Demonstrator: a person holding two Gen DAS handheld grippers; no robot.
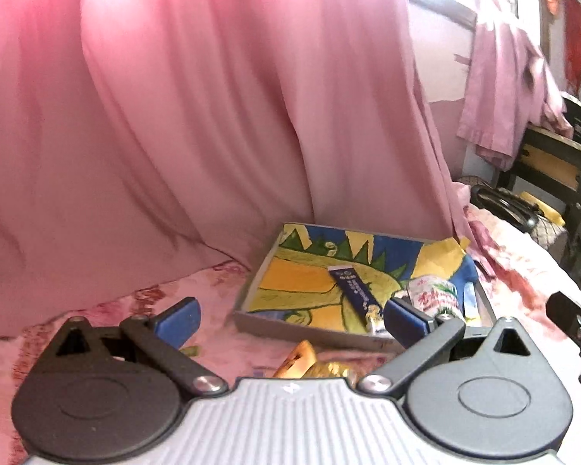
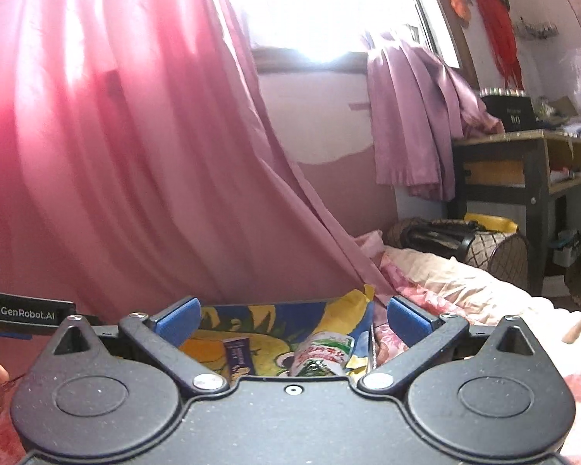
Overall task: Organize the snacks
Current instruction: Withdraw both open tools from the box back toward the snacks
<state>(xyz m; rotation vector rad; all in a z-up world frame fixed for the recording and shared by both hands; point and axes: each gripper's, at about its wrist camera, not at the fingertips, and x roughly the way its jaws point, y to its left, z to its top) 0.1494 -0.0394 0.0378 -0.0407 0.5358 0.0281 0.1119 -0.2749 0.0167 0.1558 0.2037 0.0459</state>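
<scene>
Snacks in the box: the blue sachet (image 1: 355,293) lies flat on the colourful lining, and the green-and-white packet (image 1: 434,295) sits just beside it toward the right wall. So two are already home.

Snacks still out: a golden wrapper (image 1: 317,365) lies on the floral bedspread (image 1: 228,310) right in front of the box, half hidden under our left tool. We reckon that's the next one to grab.

Box: the shallow grey tray-box (image 1: 310,327) sits on the bed against the pink curtain (image 1: 174,116), with a yellow bag (image 1: 443,257) crumpled in its far corner.

Left gripper (image 1: 292,316): fingers spread wide, nothing between them, hanging over the near edge of the box.

Right gripper (image 2: 292,316): also released and empty, looking across the box at the same two packets (image 2: 323,354).

How we'd do it: dip the left tool down and back toward the golden wrapper, since it's too close under the body to pinch from here. Come at it from above and pinch a firm edge, not the puffy middle, because foil slides.

Placement tip: drop it in the bare left part of the lining, so nothing piles on the sachet.

Watch out: the curtain hangs close, easy to snag a fingertip.
</scene>
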